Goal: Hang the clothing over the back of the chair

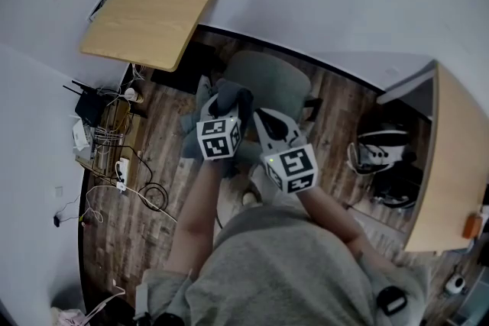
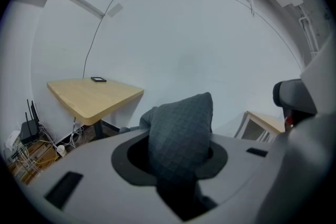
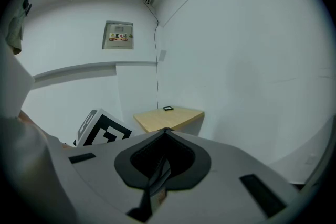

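Head view: the left gripper [image 1: 223, 104] and right gripper [image 1: 263, 118] sit side by side at the chair's [image 1: 269, 79] near edge. The clothing [image 1: 197, 122] is bunched there and droops to the left. A table [image 1: 157, 11] and a desk [image 1: 451, 164] stand well apart, with bare floor [image 1: 340, 114] around the chair. Cables [image 1: 114, 156] line the left edge.

Left gripper view: the jaws clamp an upright fold of clothing, with open wall [image 2: 199, 50] ahead.

Right gripper view: the jaw tips are together. A thin strip [image 3: 157, 176] lies behind them, and I cannot tell what it is. The left gripper's cube [image 3: 100, 131] is just beside.
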`<state>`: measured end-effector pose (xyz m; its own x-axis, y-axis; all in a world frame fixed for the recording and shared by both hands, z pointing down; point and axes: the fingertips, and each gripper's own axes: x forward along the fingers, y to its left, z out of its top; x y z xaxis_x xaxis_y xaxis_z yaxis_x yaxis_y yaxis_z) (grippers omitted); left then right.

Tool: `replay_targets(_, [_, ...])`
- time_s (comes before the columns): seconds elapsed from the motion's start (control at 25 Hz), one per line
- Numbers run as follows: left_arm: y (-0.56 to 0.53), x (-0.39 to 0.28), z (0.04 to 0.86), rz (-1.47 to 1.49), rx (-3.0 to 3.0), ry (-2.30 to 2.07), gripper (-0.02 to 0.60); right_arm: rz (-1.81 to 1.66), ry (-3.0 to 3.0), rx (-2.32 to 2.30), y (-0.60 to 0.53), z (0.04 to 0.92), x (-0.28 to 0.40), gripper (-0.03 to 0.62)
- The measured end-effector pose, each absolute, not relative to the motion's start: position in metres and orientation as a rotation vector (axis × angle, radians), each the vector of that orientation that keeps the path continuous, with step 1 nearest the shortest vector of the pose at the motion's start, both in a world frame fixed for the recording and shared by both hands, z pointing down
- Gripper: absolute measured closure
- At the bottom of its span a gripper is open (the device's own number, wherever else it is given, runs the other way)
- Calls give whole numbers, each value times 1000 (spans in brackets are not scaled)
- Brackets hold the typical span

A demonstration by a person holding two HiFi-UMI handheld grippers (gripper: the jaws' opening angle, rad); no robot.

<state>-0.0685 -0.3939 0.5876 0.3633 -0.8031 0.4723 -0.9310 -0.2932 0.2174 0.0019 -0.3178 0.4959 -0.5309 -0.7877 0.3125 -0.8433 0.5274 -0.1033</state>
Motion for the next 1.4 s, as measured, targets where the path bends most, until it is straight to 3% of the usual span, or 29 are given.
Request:
replay_targets(0.24, [-389, -68, 586, 394, 2199, -1471, 415, 354, -2543, 1379, -311, 493, -1, 595])
replay_targets(0.44, [-386, -72, 593, 481, 2181, -1515, 317, 360, -2540, 1395, -304, 494, 1, 595])
replay_targets(0.64, [-378, -73, 600, 569, 2151, -1491, 279, 349, -2546, 1408, -298, 489, 3, 595])
replay_targets(1.4, [-340, -67, 565, 469, 2229, -1453, 279, 315, -2570, 1421, -272, 475, 3, 595])
